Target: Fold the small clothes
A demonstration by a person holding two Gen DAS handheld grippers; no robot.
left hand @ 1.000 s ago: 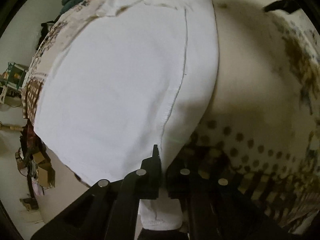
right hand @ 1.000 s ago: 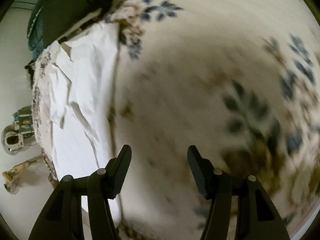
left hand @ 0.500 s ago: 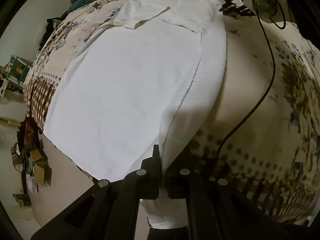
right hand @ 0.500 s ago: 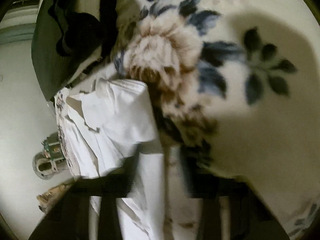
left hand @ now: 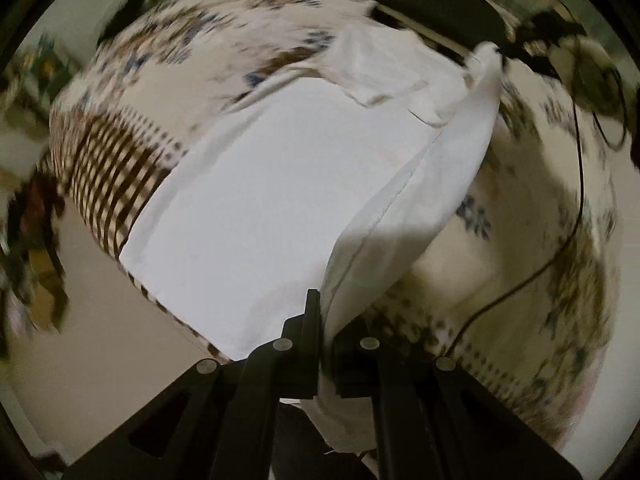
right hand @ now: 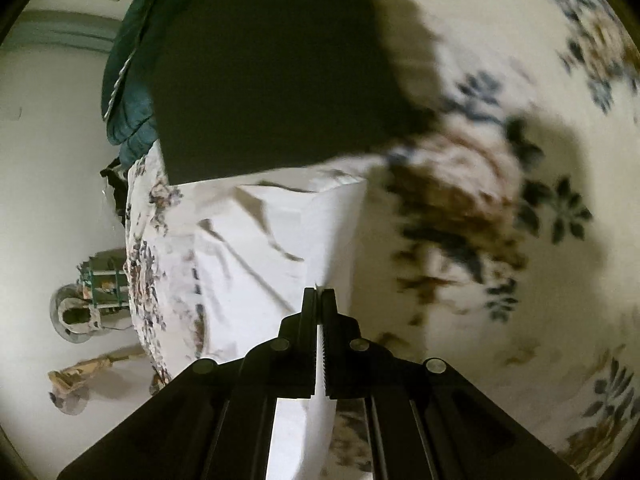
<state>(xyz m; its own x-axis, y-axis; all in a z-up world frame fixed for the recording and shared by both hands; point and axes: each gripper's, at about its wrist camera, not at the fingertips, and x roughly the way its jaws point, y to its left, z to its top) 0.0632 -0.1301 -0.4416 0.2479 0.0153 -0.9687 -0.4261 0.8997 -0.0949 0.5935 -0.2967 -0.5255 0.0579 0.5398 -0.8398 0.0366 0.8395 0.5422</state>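
Both my grippers were clamped on same side edge of white T-shirt point(left hand: 288, 200): left gripper point(left hand: 320, 312) at hem end, right gripper point(right hand: 319, 312) near sleeve end. Shirt lay flat on floral bedspread point(right hand: 500, 280), long axis running between my jaws, body to their left.

A floral bedspread point(right hand: 500, 60) carries a dark cloth point(right hand: 260, 80) (teal bundle point(right hand: 124, 80) beside it) and a black cable point(left hand: 576, 200)

Right wrist view: floral bedspread point(right hand: 500, 60) open from 1 to 4 o'clock, I can pass there. Dark folded cloth point(right hand: 272, 80) blocks 12 o'clock. Left wrist view: black cable point(left hand: 576, 168) trails at 3 o'clock, a snag.
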